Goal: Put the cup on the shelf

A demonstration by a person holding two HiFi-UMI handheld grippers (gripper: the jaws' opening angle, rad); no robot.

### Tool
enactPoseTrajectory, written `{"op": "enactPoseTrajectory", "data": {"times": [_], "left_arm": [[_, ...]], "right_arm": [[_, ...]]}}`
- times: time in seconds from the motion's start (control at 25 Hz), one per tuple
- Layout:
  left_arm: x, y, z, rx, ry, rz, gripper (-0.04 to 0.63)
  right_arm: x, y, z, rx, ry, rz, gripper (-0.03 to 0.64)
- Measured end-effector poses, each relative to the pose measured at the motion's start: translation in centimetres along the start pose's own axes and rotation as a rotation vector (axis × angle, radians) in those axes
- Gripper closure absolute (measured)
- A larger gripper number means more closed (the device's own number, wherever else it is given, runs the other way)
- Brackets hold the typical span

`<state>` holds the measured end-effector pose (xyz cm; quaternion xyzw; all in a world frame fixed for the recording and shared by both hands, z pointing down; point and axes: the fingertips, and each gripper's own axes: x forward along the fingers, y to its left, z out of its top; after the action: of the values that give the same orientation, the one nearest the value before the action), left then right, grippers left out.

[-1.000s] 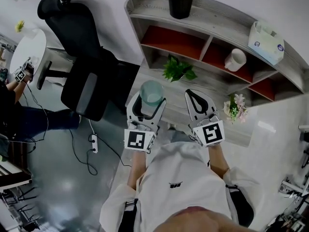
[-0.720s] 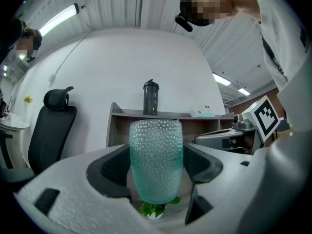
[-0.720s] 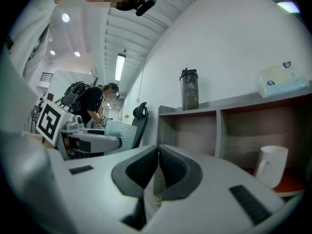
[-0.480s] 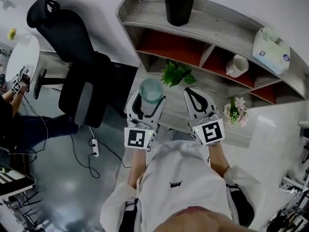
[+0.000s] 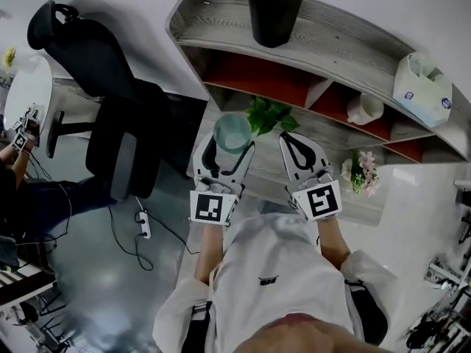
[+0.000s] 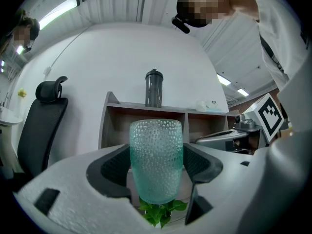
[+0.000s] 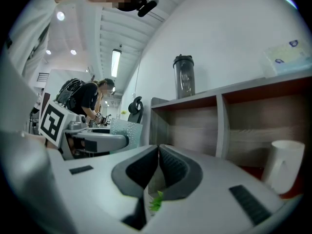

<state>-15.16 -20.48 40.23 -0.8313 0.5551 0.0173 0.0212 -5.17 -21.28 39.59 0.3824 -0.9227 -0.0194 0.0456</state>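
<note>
Looking down in the head view: left gripper holds the cup upright, short of the shelf straight ahead. Left gripper view: jaws clamp the cup's sides. Right gripper view: right gripper jaws pressed together, empty.

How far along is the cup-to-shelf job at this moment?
Done: the cup is picked up, clamped in the left hand-held gripper. In hand: it is held upright in front of the shelf, not yet on it. Left: set it on a shelf board and release. The right hand-held gripper is shut and empty.
</note>
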Motion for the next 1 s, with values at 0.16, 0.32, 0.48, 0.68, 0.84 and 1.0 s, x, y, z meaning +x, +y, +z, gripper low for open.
{"op": "enactPoseTrajectory", "data": {"times": [0.16,0.32,0.48,0.68,0.84,1.0], "left_arm": [[1.3,0.1,-0.3,-0.003,-0.004,-0.012,0.236],[2.7,0.3,-0.7,-0.003,-0.011,-0.024,0.236],[3.9,0.4,-0.7,-0.006,-0.016,-0.032,0.236],[5.3,0.7,-0.8,-0.004,-0.018,-0.046,0.236],[6.5,1.0,-0.9,-0.002,-0.019,-0.054,0.236],[7.6,1.3,-1.4,-0.001,-0.020,-0.062,0.236]], "right_arm": [[0.6,-0.6,-0.7,0.002,0.014,0.004,0.586],[1.1,-1.0,-1.0,0.014,0.019,0.002,0.586],[1.7,-1.6,-1.3,0.020,0.025,-0.001,0.586],[2.6,-2.4,-1.4,0.028,0.022,-0.010,0.586],[3.3,-3.1,-1.5,0.040,0.024,-0.016,0.586],[4.1,-3.6,-1.9,0.052,0.036,-0.020,0.586]]}}
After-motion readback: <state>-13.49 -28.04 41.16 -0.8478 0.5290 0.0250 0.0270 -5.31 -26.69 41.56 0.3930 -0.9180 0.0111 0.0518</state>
